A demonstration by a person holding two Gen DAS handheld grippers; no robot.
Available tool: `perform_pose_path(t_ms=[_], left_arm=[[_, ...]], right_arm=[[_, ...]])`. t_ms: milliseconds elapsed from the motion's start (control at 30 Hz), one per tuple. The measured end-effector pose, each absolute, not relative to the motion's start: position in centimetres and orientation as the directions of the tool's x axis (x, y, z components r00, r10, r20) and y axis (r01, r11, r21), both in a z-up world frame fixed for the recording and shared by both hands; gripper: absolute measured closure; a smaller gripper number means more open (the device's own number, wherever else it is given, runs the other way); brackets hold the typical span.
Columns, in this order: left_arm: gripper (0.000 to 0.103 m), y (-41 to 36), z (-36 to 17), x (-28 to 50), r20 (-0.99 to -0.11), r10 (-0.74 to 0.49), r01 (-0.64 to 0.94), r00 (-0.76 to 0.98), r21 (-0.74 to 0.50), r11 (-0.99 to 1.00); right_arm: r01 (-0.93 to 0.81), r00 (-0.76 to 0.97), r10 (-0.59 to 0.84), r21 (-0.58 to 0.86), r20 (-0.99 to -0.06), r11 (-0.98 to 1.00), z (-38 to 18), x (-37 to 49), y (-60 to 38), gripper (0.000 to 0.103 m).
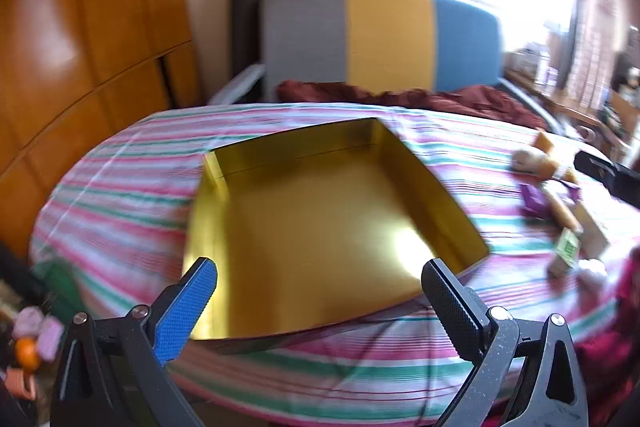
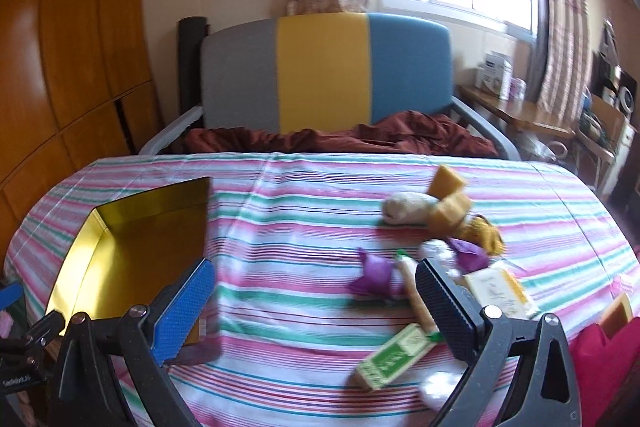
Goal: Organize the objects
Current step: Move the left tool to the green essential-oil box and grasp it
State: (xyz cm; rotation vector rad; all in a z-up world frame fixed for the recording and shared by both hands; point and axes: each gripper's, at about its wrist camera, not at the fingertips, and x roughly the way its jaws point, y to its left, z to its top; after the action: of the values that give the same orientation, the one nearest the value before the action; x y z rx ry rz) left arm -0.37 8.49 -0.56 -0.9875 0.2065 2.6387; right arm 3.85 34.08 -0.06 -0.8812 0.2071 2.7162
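Both the left gripper [image 1: 320, 291] and the right gripper [image 2: 316, 291] hover with fingers spread and empty, apparently because sorting is unstarted: the shallow gold-lined open box [image 1: 320, 211] sits empty on the striped cloth [image 2: 280, 227], well apart from the jumble of small packets and toys [image 2: 432, 247].

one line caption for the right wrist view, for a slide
Open right gripper over striped cloth, small items ahead, empty gold box left.

The left gripper [image 1: 320, 281] hangs tilted downward over the near edge of the gold box [image 1: 320, 211], jaws spread wide with nothing between them. The right gripper [image 2: 316, 285] is angled down to the right of that box, jaws equally wide and empty.
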Motion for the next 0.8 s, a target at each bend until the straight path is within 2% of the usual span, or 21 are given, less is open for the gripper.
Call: perform_pose_path(t_ms=[167,333,500,667,800], left_arm=[[0.0,11.4,-0.4,0.3,-0.66,0.346,-0.463,-0.667,0.002,-0.886],[0.0,14.4,-0.2,0.6,-0.673,0.402,-0.536,-0.621,-0.009,-0.844],[0.0,18.1,-0.9,1.0,-0.7,0.434,-0.626,-0.568,0.025,-0.78],[0.0,22.3,-2.0,1.6,-0.724,0.48,-0.718,-0.495,0.03,-0.695],[0.0,25.8,-2.9,2.5,-0.732,0.526,-0.793,-0.433,0.032,-0.608]], right_arm=[[-0.422,-0.745,0.265,0.125,-0.613,-0.898,0.2,6.1,41.0,0.001],[-0.554,-0.7,0.291,0.239,-0.652,-0.797,-0.6,8.8,48.6,0.001],[-0.632,-0.668,0.323,0.283,-0.671,-0.721,-1.8,11.2,53.1,0.001],[-0.639,-0.671,0.252,0.371,-0.697,-0.674,-4.1,11.9,55.6,0.001],[-0.624,-0.699,0.21,0.44,-0.683,-0.646,-4.6,12.0,56.3,0.001]])
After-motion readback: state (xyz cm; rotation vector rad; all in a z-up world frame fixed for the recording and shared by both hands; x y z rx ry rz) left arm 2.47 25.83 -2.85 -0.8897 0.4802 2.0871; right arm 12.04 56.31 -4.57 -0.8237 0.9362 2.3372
